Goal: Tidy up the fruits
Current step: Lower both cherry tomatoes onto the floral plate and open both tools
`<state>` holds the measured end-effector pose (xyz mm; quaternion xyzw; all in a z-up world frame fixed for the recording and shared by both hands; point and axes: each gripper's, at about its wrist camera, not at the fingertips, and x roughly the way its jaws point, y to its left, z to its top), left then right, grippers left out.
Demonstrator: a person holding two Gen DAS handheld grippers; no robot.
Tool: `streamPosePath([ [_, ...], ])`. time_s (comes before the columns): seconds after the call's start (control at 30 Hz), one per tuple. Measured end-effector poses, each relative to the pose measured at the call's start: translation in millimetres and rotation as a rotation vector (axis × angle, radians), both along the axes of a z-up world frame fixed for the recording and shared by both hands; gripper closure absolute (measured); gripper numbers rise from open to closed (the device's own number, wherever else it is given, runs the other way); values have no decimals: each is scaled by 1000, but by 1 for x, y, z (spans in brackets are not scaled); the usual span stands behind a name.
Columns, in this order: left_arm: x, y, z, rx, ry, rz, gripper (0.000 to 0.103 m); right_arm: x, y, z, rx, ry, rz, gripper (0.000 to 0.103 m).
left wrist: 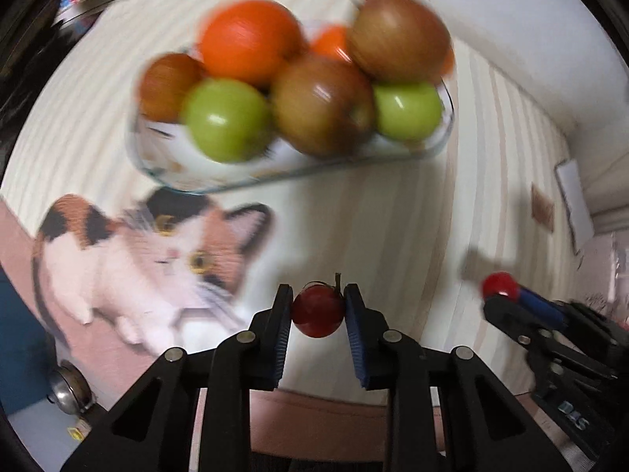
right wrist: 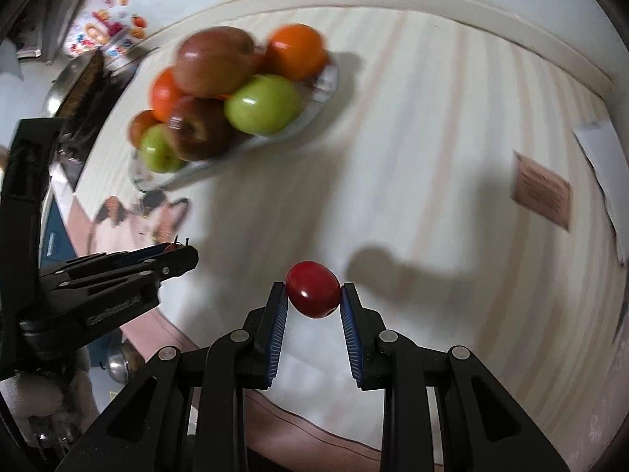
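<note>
My left gripper (left wrist: 318, 303) is shut on a small dark red fruit with a stem (left wrist: 317, 311) and holds it above the table. My right gripper (right wrist: 313, 295) is shut on a small red fruit (right wrist: 313, 289), also held in the air. A glass dish (left wrist: 283, 175) ahead holds oranges, green apples and red-brown apples (left wrist: 322, 104); it also shows in the right wrist view (right wrist: 165, 181), far left. Each gripper appears in the other's view: the right one (left wrist: 501, 289) at the right, the left one (right wrist: 177, 253) at the left.
The table has a striped cream cloth (right wrist: 432, 137) with a calico cat picture (left wrist: 157, 259). A brown card (right wrist: 542, 192) and white paper (right wrist: 601, 165) lie at the right. A metal pan (right wrist: 63, 82) and colourful packaging (right wrist: 102, 35) are at the far left.
</note>
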<state>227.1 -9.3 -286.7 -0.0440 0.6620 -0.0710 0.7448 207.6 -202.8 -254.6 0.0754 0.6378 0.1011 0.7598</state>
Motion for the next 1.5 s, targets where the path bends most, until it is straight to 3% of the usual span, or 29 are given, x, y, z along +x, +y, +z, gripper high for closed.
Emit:
streamPosePath([
  [0.13, 9, 46, 31, -49, -23, 94, 79, 19, 43, 8, 68, -35, 71, 73],
  [0.27, 38, 93, 41, -84, -22, 192, 79, 38, 92, 9, 145, -69, 131, 73],
  [0.53, 87, 133, 17, -222, 71, 328, 79, 72, 151, -14, 236, -74, 107, 73],
  [0.77, 102, 140, -4, -255, 147, 337, 79, 82, 160, -40, 247, -49, 47, 73],
  [1.1, 105, 129, -20, -222, 192, 308, 78, 88, 162, -46, 246, -48, -3, 72],
  [1.2, 103, 125, -18, -204, 178, 300, 76, 89, 161, -47, 255, -45, -20, 67],
  [1.3, 102, 124, -14, -198, 171, 291, 71, 87, 163, -45, 251, -52, -15, 56],
  [1.37, 100, 125, -9, -186, 157, 287, 62, 85, 162, -42, 249, -55, -12, 43],
  [1.43, 97, 128, -2, -177, 137, 284, 52, 83, 159, -37, 252, -45, -15, 40],
  [1.5, 92, 132, 8, -157, 111, 277, 41, 79, 153, -30, 245, -41, -14, 29],
])
